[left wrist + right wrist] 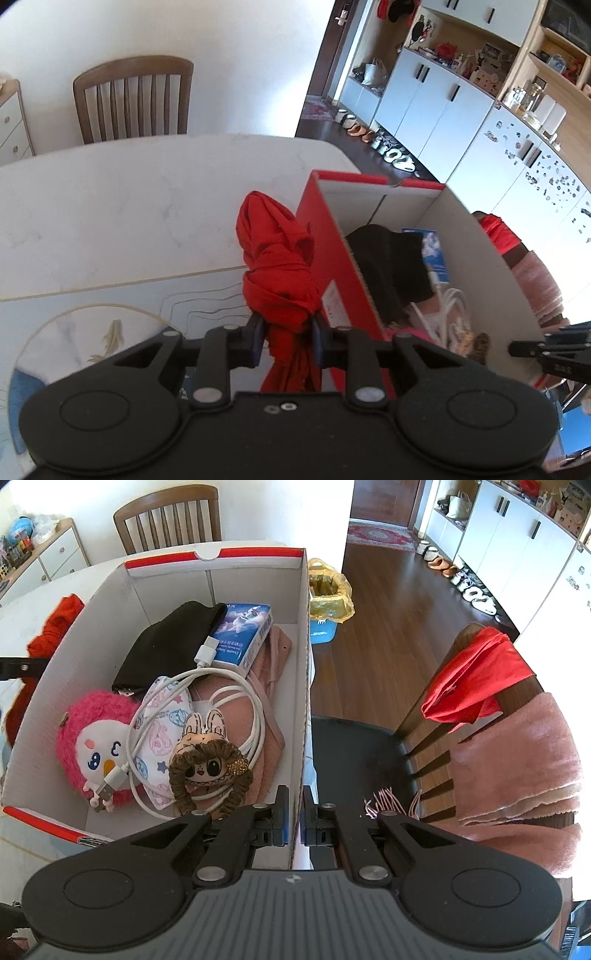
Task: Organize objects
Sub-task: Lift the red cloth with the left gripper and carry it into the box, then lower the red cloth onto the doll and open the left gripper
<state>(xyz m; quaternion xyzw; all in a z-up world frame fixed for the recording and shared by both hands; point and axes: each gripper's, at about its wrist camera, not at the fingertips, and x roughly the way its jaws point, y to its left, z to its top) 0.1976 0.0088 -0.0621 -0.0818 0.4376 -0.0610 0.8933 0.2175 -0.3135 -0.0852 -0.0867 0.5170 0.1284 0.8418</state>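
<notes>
My left gripper (287, 338) is shut on a bunched red cloth (275, 254), held up just outside the left wall of the red-and-white cardboard box (325, 236). The cloth also shows in the right wrist view (55, 626), left of the box. My right gripper (294, 819) is shut on the box's right wall (303, 686). Inside the box lie a black pouch (168, 642), a blue packet (243, 631), a white USB cable (221, 698), a pink plush bird (96, 738), a patterned mask (162, 731), a brown doll keychain (207, 764) and pink fabric (266, 709).
The box stands on a white marble table (129, 199) with a printed mat (110, 317). A wooden chair (133, 99) is behind the table. A chair at right carries a red cloth (476, 675) and a pink blanket (517, 768). A bin with a yellow bag (328, 594) stands on the floor.
</notes>
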